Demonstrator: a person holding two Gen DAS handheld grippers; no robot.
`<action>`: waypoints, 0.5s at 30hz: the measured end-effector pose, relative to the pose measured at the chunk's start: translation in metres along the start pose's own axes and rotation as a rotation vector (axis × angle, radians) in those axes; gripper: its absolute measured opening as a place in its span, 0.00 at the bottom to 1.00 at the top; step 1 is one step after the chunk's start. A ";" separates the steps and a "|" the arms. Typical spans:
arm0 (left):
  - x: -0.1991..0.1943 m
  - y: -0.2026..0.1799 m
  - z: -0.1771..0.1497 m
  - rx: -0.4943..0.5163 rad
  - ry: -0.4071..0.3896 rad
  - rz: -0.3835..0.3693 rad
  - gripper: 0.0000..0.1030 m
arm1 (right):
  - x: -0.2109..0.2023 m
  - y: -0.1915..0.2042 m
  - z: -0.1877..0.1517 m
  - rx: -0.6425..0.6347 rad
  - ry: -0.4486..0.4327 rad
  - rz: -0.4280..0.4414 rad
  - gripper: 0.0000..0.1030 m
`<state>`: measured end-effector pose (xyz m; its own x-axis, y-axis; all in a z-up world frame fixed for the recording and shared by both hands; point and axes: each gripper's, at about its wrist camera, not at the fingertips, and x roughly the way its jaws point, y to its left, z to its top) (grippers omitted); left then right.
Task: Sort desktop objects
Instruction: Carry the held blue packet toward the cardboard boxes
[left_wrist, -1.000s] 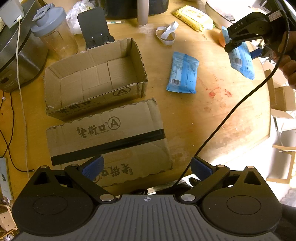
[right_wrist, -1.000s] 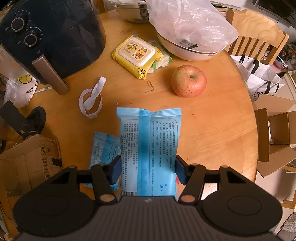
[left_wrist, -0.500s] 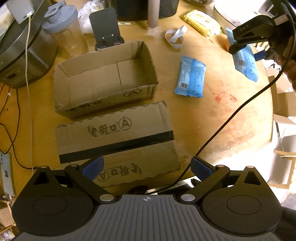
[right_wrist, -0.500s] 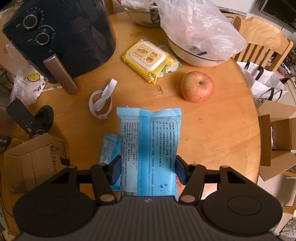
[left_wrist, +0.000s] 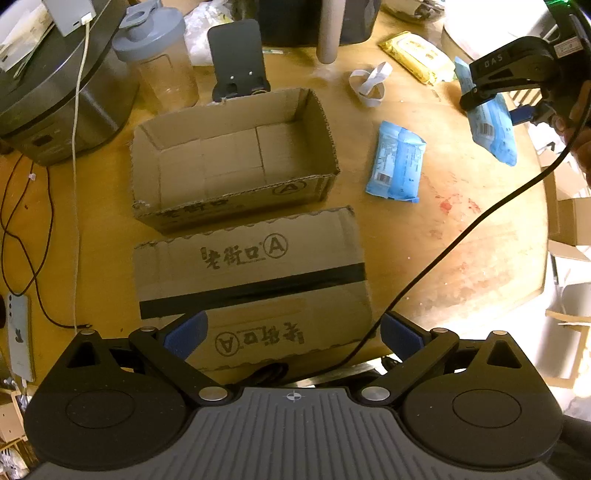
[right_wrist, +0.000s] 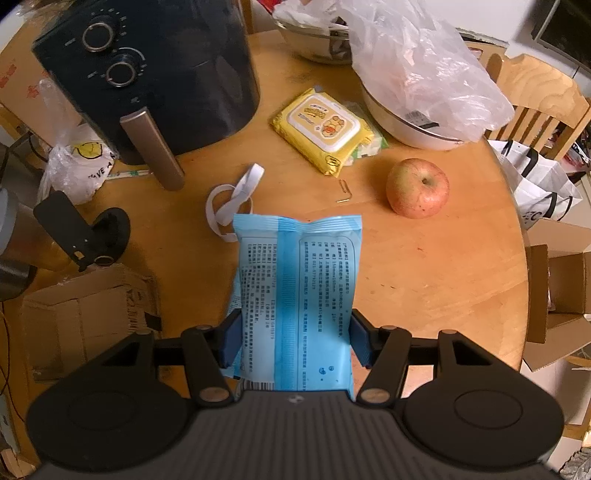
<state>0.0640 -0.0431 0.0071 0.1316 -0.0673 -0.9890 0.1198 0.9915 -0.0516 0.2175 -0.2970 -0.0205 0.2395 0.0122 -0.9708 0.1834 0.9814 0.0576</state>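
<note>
My right claw (right_wrist: 293, 341) is clamped on a blue packet (right_wrist: 297, 295), one pad pressing each long side, and the packet hangs clear above the tabletop (right_wrist: 424, 266). In the left wrist view the same packet (left_wrist: 493, 127) appears at the upper right, held in the right claw (left_wrist: 496, 107) over the tabletop's far right side.

My left claw (left_wrist: 293, 334) stands wide open with nothing between its pads. It hovers above a flattened cardboard sheet (left_wrist: 251, 280).

Just beyond that sheet sits an open cardboard box (left_wrist: 236, 155), upright. A second blue packet (left_wrist: 397, 166) lies flat on the tabletop, near the box's right wall but apart from it.

In the right wrist view, beyond the held packet, I see:
- an apple (right_wrist: 417, 188), on the tabletop to the right;
- a yellow wipes pack (right_wrist: 321, 129), farther back;
- a white looped strap (right_wrist: 232, 201), just left of the held packet's top edge.
</note>
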 end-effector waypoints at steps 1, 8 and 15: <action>0.000 0.001 0.000 -0.001 -0.001 0.000 1.00 | 0.001 0.002 0.000 -0.002 0.001 0.003 0.56; -0.002 0.010 -0.003 -0.009 -0.006 0.003 1.00 | 0.005 0.016 -0.001 -0.027 0.004 0.020 0.56; -0.004 0.020 -0.007 -0.024 -0.008 0.003 1.00 | 0.007 0.032 -0.002 -0.048 0.005 0.028 0.56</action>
<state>0.0593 -0.0219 0.0089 0.1400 -0.0655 -0.9880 0.0957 0.9940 -0.0524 0.2227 -0.2653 -0.0260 0.2387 0.0408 -0.9702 0.1310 0.9886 0.0738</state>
